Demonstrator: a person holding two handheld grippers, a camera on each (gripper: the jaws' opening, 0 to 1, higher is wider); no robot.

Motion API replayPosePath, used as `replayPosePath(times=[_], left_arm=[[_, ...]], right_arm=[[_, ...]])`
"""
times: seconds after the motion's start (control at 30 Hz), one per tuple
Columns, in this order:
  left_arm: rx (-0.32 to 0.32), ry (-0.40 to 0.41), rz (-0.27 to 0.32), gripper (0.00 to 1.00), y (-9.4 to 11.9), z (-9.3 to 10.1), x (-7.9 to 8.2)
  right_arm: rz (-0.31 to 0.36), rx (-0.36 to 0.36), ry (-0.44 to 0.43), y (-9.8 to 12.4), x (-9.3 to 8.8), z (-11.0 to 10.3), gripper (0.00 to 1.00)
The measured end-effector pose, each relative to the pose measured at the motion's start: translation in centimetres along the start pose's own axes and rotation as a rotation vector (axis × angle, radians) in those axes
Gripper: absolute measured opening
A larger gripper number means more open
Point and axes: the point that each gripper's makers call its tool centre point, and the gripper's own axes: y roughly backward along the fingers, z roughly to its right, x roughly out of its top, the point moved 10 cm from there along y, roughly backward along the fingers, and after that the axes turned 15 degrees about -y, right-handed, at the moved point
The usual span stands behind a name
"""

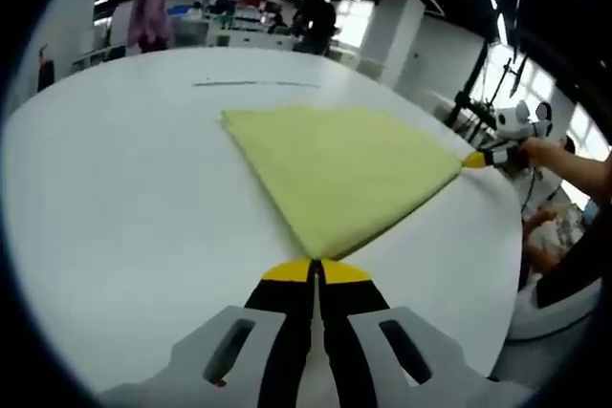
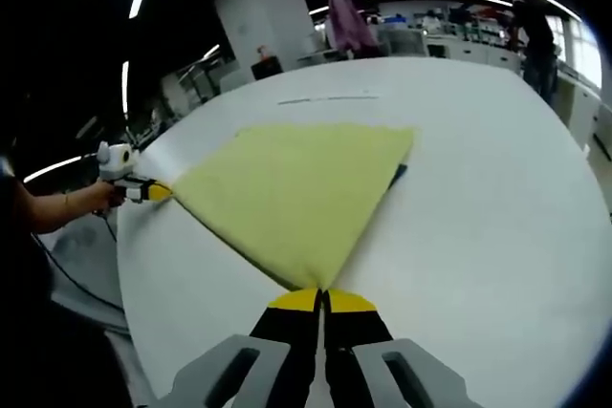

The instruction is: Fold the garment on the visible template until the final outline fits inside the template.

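**Two corners pinched, cloth stretched between my hands**

On the white worktop (image 1: 115,236) the yellow garment (image 1: 344,174) lies flat, folded into a triangle-like shape, and I have it by two of its corners. My left gripper (image 1: 315,272) is closed to a narrow slit on the corner nearest me in the left gripper view; the jaws meet right at the fabric's tip. My right gripper (image 2: 323,299) is closed the same way on the corner at the bottom of the right gripper view. Each gripper also appears in the other's view, small and far off at a side tip of the cloth: the right one at the right-hand tip, the left one at the left-hand tip.

So the garment lies straight ahead of both grippers, fanning out from each pinch, and the held edge runs as a taut line from one hand to the other. The third corner points away toward the far side of the worktop, near a thin dark line (image 1: 256,83) that I take to be part of the template, though I cannot make out its full outline. A small dark patch peeks out beside the cloth's far edge in the right gripper view.

Neither hand is nearer; they share the edge. I judge the next fold carries this held edge forward, over the cloth toward the far corner.
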Motion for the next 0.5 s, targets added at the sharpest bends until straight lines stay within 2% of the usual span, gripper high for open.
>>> replayPosePath(times=[0.5], left_arm=[[-0.001,-0.047,-0.028,0.0,0.9,1.3,-0.4]], right_arm=[[0.006,0.002,-0.021,1.1,-1.9,-0.4,0.0]])
